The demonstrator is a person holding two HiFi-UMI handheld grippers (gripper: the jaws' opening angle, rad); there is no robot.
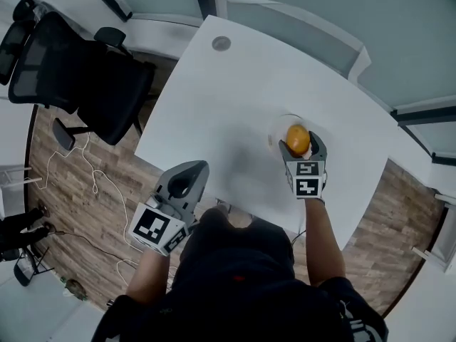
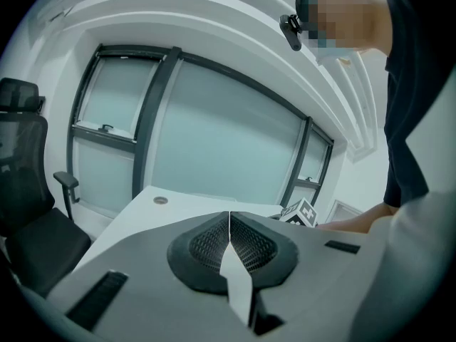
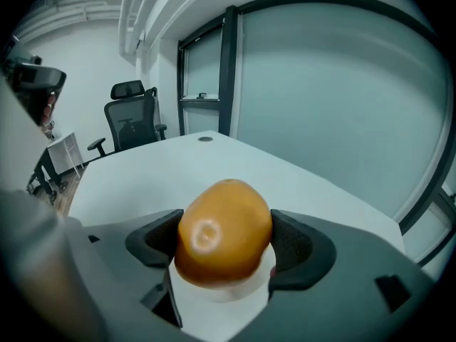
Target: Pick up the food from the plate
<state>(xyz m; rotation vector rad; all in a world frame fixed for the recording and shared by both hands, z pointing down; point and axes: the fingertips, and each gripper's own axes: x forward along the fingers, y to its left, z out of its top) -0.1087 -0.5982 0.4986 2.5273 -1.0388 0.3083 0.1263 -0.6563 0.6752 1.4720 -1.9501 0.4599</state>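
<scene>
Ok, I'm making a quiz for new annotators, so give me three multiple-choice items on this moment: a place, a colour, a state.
1. Where is the food? A on the chair; B on the plate, between the right gripper's jaws; C on the floor.
2. What colour is the table? A black; B white; C red.
3. How do the left gripper's jaws stand? A wide apart; B closed on a cup; C together, empty.
Key: B, the right gripper view shows it there; B, the head view shows a white top; C, the jaws meet in the left gripper view.
</scene>
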